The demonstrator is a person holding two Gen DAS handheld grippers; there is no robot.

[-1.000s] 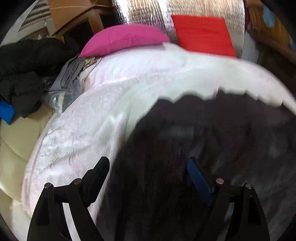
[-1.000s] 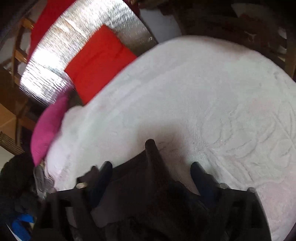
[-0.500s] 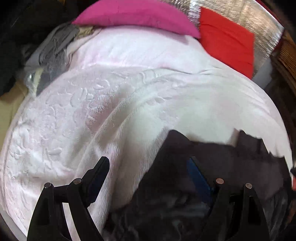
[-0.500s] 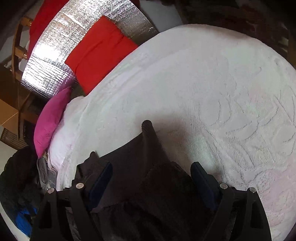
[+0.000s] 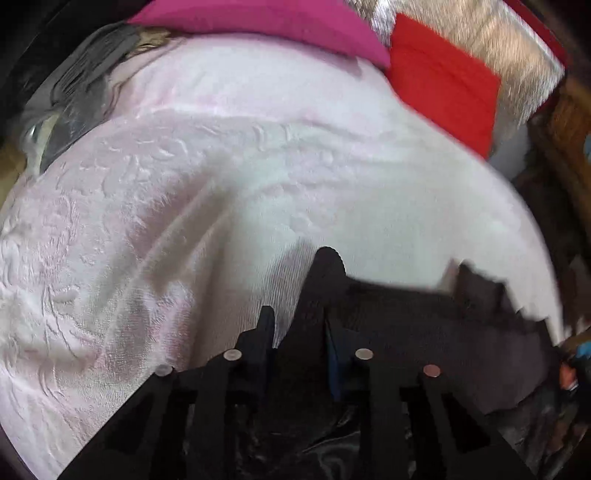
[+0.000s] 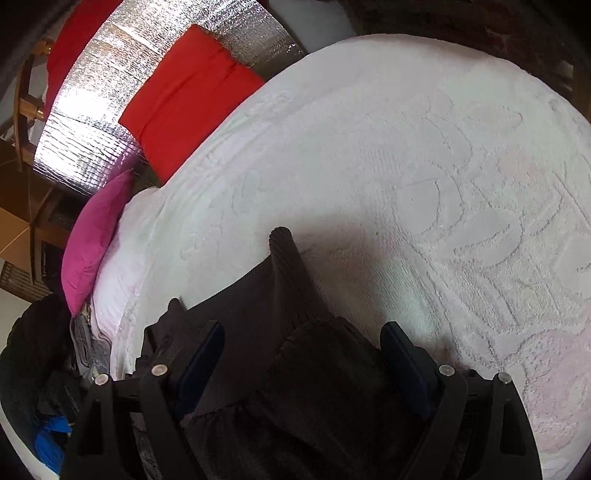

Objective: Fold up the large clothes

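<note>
Left gripper [image 5: 299,325] has its fingers drawn close, pinching a raised fold of the dark garment [image 5: 424,332]. Right gripper [image 6: 303,343] stands spread wide, the garment [image 6: 295,369] bunched between its fingers, a peak poking forward. It all lies on the white blanket [image 6: 424,166]. Beyond: pink pillow [image 6: 92,243], red cushion [image 6: 192,96]. No readable writing.

The white blanket [image 6: 424,155] lies bare and wide ahead of the dark garment [image 6: 295,369], leaving free passage. At its far edge 2 pillows block: pink [image 5: 266,18] and red [image 6: 184,99]. A clothes heap [image 6: 33,350] crowds the left side.
</note>
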